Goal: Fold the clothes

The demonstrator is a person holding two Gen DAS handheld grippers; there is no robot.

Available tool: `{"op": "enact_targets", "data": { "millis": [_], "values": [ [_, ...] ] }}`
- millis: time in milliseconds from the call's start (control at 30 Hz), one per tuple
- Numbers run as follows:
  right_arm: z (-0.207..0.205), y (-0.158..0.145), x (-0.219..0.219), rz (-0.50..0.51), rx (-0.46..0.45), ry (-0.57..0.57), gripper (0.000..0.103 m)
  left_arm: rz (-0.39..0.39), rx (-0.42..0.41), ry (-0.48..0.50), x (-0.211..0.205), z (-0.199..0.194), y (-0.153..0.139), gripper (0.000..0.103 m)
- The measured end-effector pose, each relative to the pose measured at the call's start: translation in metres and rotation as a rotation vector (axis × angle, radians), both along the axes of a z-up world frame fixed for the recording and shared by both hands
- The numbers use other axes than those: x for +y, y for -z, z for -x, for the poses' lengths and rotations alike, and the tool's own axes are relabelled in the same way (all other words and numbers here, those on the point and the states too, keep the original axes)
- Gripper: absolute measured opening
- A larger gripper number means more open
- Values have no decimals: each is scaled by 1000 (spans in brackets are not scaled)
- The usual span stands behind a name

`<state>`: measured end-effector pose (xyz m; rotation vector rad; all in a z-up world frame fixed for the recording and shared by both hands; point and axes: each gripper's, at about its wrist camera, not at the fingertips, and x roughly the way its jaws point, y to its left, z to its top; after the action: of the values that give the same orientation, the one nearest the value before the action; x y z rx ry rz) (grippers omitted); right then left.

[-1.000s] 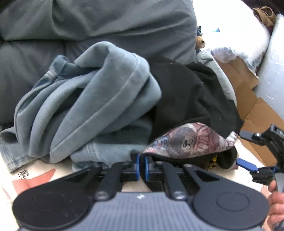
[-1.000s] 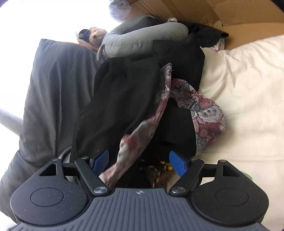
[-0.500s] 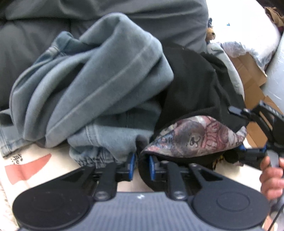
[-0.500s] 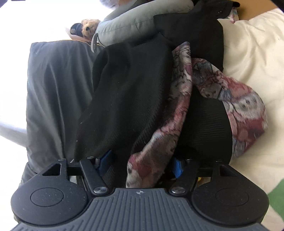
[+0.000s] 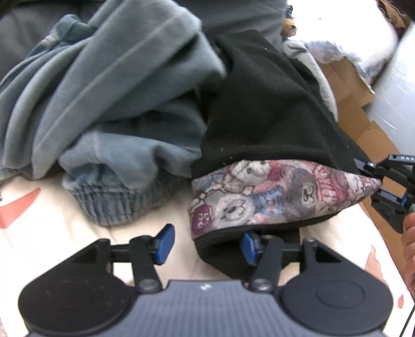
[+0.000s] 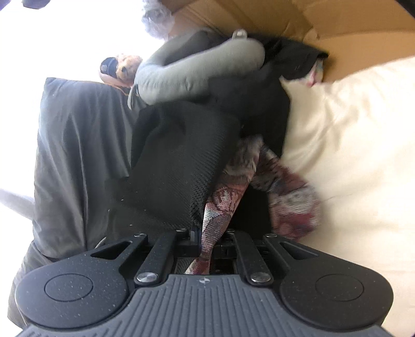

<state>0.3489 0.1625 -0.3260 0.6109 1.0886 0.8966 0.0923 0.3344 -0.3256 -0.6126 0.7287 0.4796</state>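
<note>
Left wrist view: the left gripper (image 5: 206,242) sits at six o'clock with its jaws opening. The black garment (image 5: 272,103) with the bear-print lining (image 5: 280,191) droops over the right-hand pad, and the other pad stands bare above the cream bedding (image 5: 85,241), so nothing is pinched here. The garment fills the centre and two o'clock. A grey-blue sweatshirt (image 5: 109,85) is heaped from nine to twelve o'clock, touching the black cloth along its right side. At three o'clock the right gripper (image 5: 377,185) pinches the far corner of the lining, with part of a hand (image 5: 409,233) behind it.

Right wrist view: the right gripper (image 6: 206,241) is at six o'clock, its jaws pressed together on a strip of the printed lining (image 6: 220,207). The black garment (image 6: 186,160) rises toward twelve o'clock over a dark grey cushion (image 6: 75,155) at nine. A cream duvet (image 6: 350,145) lies at three.

To do this step well, I judge the left jaws should take the near hem cleanly, shell and lining together, before both corners are drawn apart (a one-layer grip would let the lining twist).

Containers: a cardboard box (image 6: 337,23) runs across twelve to one o'clock. I cannot tell what is inside it. A small plush toy (image 6: 124,67) lies at eleven o'clock, outside it.
</note>
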Motion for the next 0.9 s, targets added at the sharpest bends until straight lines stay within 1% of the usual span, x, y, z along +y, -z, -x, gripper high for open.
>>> {"op": "enact_targets", "data": {
  "millis": [167, 267, 400, 567, 667, 900],
  "values": [
    [4, -8, -50, 54, -32, 11, 3, 12, -14, 55, -19, -10, 2, 66],
    [3, -13, -80, 93, -54, 18, 3, 13, -8, 99, -34, -18, 5, 66],
    [-2, -23, -119, 149, -79, 35, 3, 18, 6, 132, -49, -28, 10, 66],
    [-4, -34, -163, 235, -130, 4, 3, -9, 21, 195, -67, -41, 13, 69],
    [1, -39, -190, 272, -146, 3, 3, -17, 19, 227, -77, -48, 12, 69],
    [17, -53, -257, 297, -144, 83, 3, -34, 32, 321, -104, -62, 8, 69]
  ]
}}
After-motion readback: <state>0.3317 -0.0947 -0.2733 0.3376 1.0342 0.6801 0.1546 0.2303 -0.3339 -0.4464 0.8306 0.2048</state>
